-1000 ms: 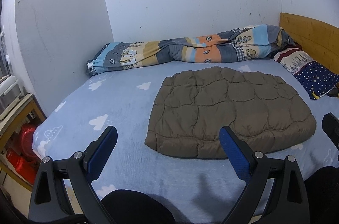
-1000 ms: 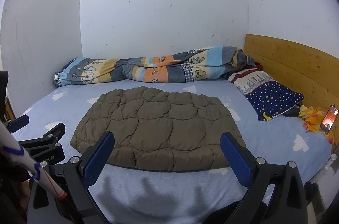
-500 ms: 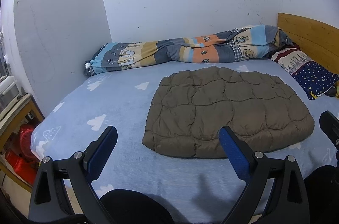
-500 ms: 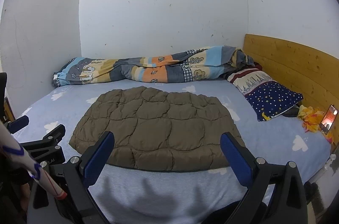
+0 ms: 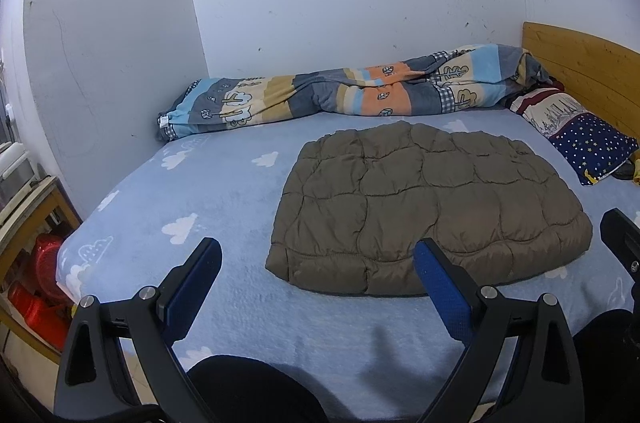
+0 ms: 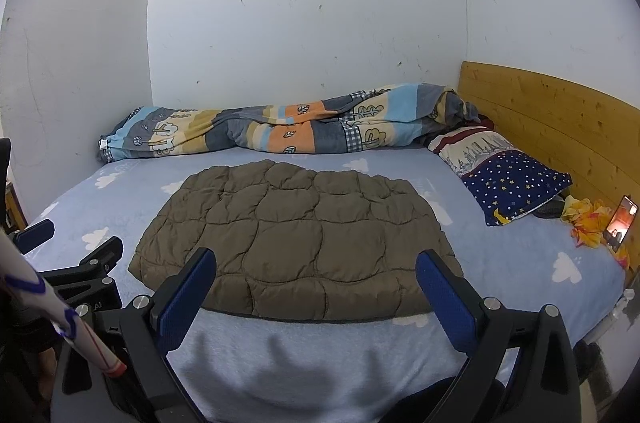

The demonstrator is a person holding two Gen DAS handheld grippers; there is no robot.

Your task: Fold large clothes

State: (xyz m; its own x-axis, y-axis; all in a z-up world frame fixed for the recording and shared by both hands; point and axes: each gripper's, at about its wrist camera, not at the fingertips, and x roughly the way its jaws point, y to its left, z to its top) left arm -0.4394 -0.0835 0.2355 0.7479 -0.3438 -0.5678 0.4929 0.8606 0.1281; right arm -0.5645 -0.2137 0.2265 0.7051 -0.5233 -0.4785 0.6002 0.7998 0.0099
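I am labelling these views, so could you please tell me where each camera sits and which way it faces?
Left wrist: on the left hand-held gripper, open, facing the bed's left side and the brown quilted jacket; the right gripper's edge shows at right.
Right wrist: on the right hand-held gripper, open, facing the jacket squarely; the left gripper and a sleeve show at left.
Both share the jacket, rolled duvet, pillow and headboard.

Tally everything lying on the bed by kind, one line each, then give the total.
Brown quilted jacket: 1
Patterned duvet, bunched along the wall: 1
Starry pillow: 1
Phone, propped near the headboard: 1
Orange-yellow crumpled item, kind unclear: 1
Dark item beside the pillow, too hidden to name: 1
Total: 6
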